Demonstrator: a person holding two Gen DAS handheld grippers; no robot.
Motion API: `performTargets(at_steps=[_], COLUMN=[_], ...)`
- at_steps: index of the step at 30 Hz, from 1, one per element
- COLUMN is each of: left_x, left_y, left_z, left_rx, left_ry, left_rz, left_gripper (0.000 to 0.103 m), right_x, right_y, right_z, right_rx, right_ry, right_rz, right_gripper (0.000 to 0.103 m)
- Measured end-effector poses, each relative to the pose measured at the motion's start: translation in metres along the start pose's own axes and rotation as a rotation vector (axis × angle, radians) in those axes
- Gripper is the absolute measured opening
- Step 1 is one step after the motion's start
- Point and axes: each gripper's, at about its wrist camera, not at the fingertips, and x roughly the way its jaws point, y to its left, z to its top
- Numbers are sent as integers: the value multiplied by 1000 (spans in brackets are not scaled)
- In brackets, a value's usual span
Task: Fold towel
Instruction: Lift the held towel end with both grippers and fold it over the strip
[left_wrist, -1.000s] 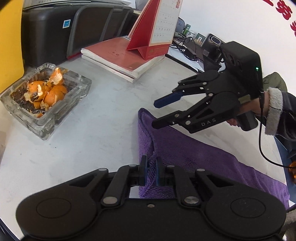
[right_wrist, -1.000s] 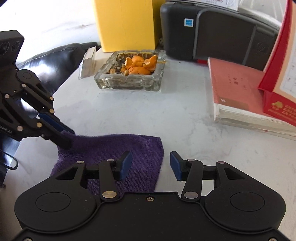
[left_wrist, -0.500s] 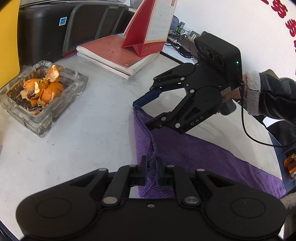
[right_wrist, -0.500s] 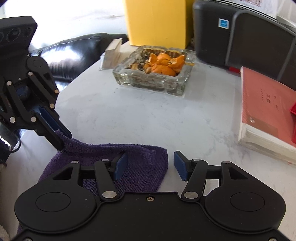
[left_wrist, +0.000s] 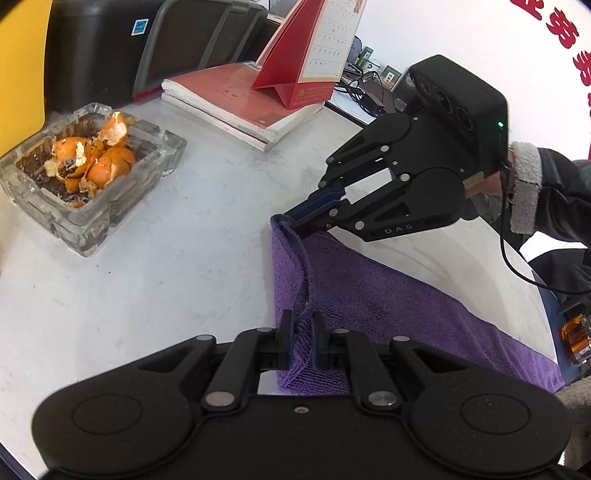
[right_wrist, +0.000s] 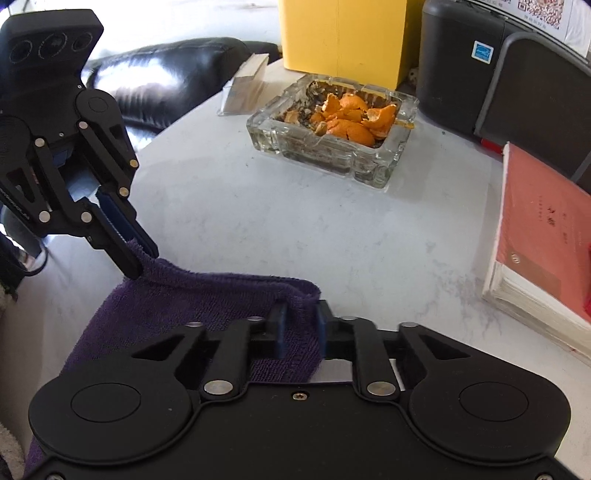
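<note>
The right claw (right_wrist: 300, 328) has closed on the towel (right_wrist: 207, 299) corner; the left claw (left_wrist: 303, 341) stays clamped on another.

both grippers are matte black, with linked arms pinned by silver rivets and blue pads on the fingertips. the right gripper (left_wrist: 301, 218) carries white "das" lettering, a boxy camera head with a green light and a thin black cable. a dark sleeve (left_wrist: 565, 199) ends in a pale fleecy cuff (left_wrist: 524, 188).
</note>
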Motion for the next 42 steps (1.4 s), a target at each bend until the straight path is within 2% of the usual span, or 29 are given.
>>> performTargets(at_steps=[3, 8, 13, 19, 27, 34, 37, 42], left_x=[-6, -21, -37, -49, -38, -9, 9, 37], left_y=[-2, -14, -38, -96, -198, -278, -308, -353], left_z=[-1, 1, 10, 15, -6, -35, -48, -71], left_rx=[2, 38, 114, 260, 394, 390, 399, 447], left_ry=[-30, -74, -107, -98, -28, 60, 101, 139], left_rz=[-4, -69, -168, -305, -466, -540, -534, -478], left_gripper=[8, 8, 8, 8, 8, 8, 8, 8], right_x=[-5, -33, -87, -146, -213, -255, -267, -275], right_y=[10, 24, 49, 88, 157, 209, 227, 242], right_z=[1, -1, -14, -43, -121, -197, -234, -283], right_rx=[26, 147, 249, 333, 505, 624, 664, 700], right_ry=[-11, -56, -103, -139, -219, -270, -275, -273], right_rz=[-62, -158, -291, -431, -576, -628, -627, -596], right_gripper=[7, 7, 7, 7, 7, 7, 7, 7])
